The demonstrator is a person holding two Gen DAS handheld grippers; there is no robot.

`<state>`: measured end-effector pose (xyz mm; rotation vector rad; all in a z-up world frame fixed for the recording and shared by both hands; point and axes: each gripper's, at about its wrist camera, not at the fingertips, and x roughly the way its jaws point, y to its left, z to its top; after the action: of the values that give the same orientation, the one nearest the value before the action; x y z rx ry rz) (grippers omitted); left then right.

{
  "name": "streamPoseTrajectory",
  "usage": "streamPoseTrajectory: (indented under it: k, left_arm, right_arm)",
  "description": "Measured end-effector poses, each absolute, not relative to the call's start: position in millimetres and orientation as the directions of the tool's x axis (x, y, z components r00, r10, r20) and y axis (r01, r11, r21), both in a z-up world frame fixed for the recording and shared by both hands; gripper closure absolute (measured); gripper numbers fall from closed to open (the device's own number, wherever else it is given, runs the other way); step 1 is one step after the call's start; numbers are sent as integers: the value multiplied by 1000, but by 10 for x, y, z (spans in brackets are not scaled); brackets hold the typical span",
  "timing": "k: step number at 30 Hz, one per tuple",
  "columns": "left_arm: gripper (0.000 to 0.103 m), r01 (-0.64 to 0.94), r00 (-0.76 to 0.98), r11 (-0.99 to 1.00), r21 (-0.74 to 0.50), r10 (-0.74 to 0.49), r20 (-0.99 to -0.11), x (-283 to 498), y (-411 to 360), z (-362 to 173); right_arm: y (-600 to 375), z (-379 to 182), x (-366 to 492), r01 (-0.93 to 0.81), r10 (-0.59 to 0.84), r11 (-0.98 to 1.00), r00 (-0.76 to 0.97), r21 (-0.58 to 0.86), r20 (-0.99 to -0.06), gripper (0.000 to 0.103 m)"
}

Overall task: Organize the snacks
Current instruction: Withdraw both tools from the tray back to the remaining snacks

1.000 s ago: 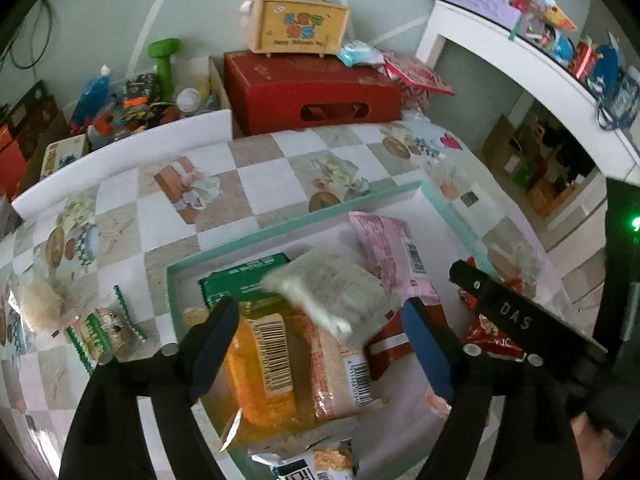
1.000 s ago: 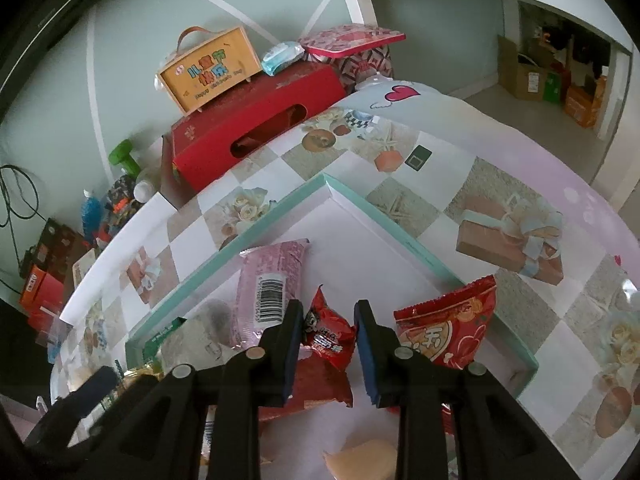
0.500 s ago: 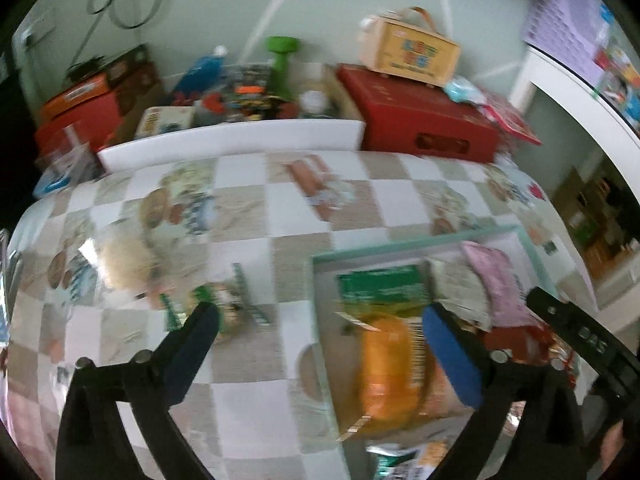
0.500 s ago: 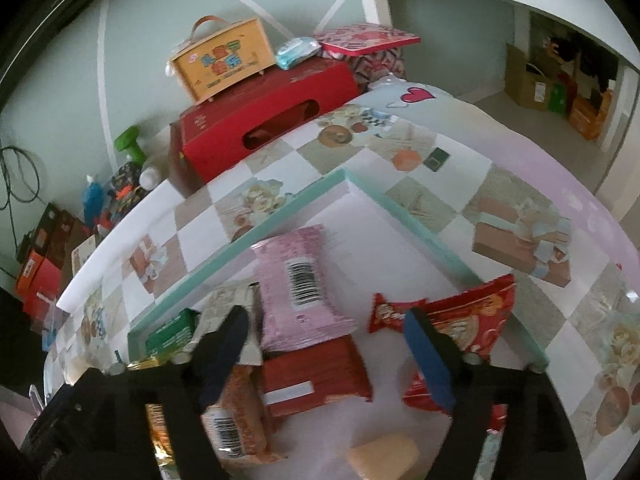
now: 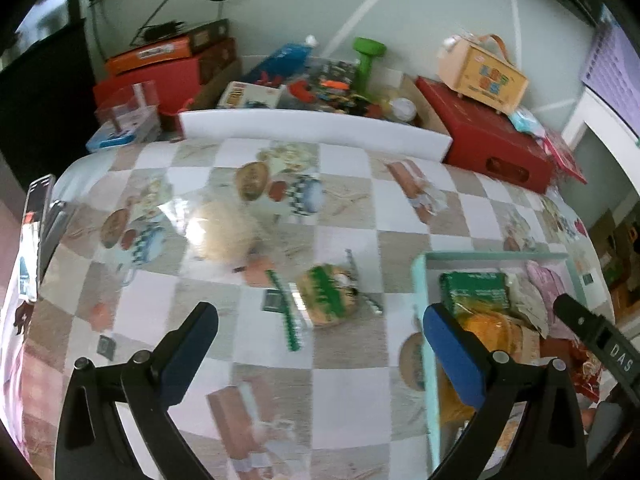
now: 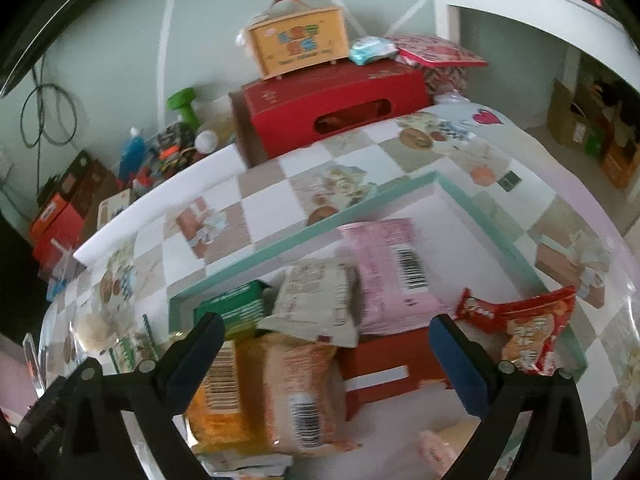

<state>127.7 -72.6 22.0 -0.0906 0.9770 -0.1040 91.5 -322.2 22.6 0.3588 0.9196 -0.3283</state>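
The left wrist view takes in the open stretch of the checked table [image 5: 348, 216], where one green-striped clear snack packet [image 5: 326, 296] lies alone, well apart from the tray's left wall. A pale round bag [image 5: 224, 232] sits farther back on the cloth; blur hides what it holds. This view catches only the near-left corner of the mint-rimmed tray [image 5: 430, 360].

The right wrist view looks straight into that tray [image 6: 500, 236] and shows its load. Counted there: one green box [image 6: 236, 310], one grey-beige packet [image 6: 316, 300] lying over its neighbours, one pink packet [image 6: 394, 276] with a barcode, one orange bag [image 6: 218, 396], one tan bag [image 6: 296, 396], one dark red box [image 6: 384, 368], and one red crinkled bag [image 6: 524, 324] leaning on the right rim. There may be one more pack at the bottom edge, but it is cut off.

The left gripper [image 5: 320, 354] hangs over the table with its fingers wide apart and nothing between them. The right gripper [image 6: 326, 360] is over the tray, its jaws opening, clear of the packets below.

Behind the table both views show one red carton [image 6: 332, 104] with one yellow case [image 6: 296, 40] on top.
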Motion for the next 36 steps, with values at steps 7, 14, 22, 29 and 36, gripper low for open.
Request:
streamPoseTrajectory:
  k: [7, 14, 22, 29, 36]
  left_arm:
    - [1, -8, 583, 991, -136, -106, -805, 1236, -357, 289]
    - [1, -45, 613, 987, -151, -92, -785, 1180, -7, 328]
    - [1, -84, 618, 976, -203, -108, -778, 1192, 368, 336]
    - [1, -87, 593, 971, -225, -131, -794, 1364, 518, 229]
    - [1, -74, 566, 952, -298, -205, -798, 1579, 525, 139]
  right_arm:
    - [-2937, 310, 967, 363, -102, 920, 589, 149, -801, 0]
    - [-2635, 335, 1032, 302, -84, 945, 598, 127, -797, 0]
    - [-2210, 360, 1074, 183, 12, 969, 631, 164, -776, 0]
    - [-1806, 307, 1139, 64, 77, 986, 635, 152, -769, 0]
    - [-1578, 184, 1231, -10, 101, 992, 626, 122, -773, 0]
